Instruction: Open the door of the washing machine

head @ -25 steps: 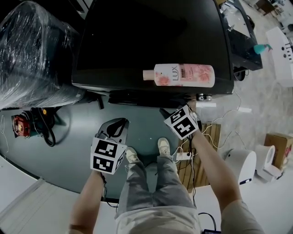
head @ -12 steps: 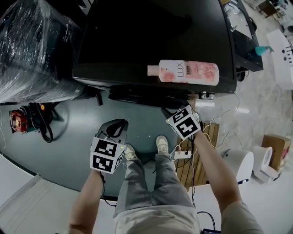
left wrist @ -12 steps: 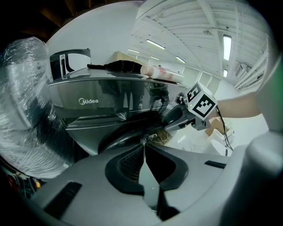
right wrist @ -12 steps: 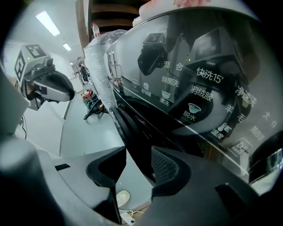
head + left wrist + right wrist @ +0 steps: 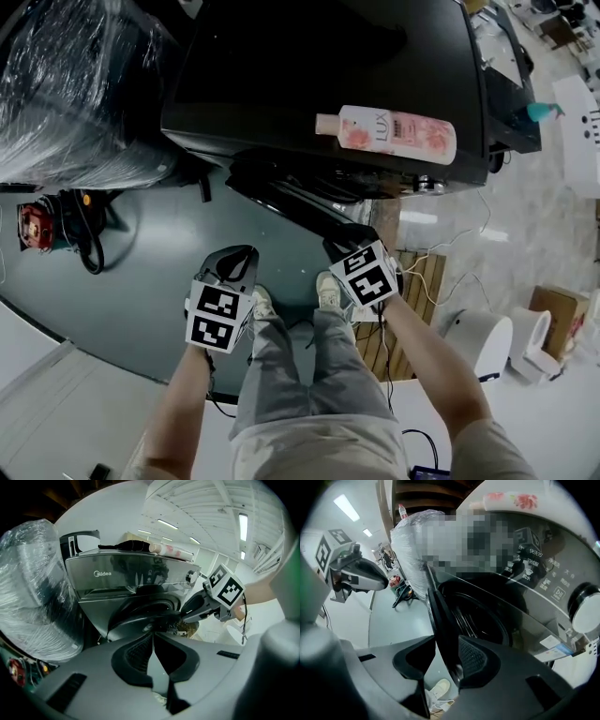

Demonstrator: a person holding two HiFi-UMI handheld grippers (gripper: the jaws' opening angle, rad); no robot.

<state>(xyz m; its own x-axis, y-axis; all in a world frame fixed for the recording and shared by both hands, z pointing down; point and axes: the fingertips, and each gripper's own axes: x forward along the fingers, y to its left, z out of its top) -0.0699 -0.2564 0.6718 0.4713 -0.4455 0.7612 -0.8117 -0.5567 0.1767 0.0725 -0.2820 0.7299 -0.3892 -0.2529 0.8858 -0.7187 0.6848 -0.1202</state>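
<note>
The dark washing machine (image 5: 328, 66) stands in front of me, seen from above in the head view. Its round door (image 5: 291, 202) stands ajar, swung a little way out from the front. My right gripper (image 5: 339, 242) grips the door's free edge. In the right gripper view the door rim (image 5: 438, 616) runs between the pads of the right gripper (image 5: 446, 641), whose jaws have just been closing on it. My left gripper (image 5: 236, 261) hangs over the floor left of the door, shut and empty. The left gripper view shows the left gripper (image 5: 153, 637) with its pads meeting, and the door (image 5: 136, 616) beyond.
A pink shower-gel bottle (image 5: 386, 134) lies on the machine's top. A plastic-wrapped appliance (image 5: 75, 94) stands close on the left. Cables and a wooden pallet (image 5: 412, 281) lie at the right, with a white bin (image 5: 483, 337) and a cardboard box (image 5: 553, 314) beyond. My shoes are just below the door.
The door has swung out from the machine's front as my right gripper drew back toward me with its edge. My left gripper shifted slightly.
</note>
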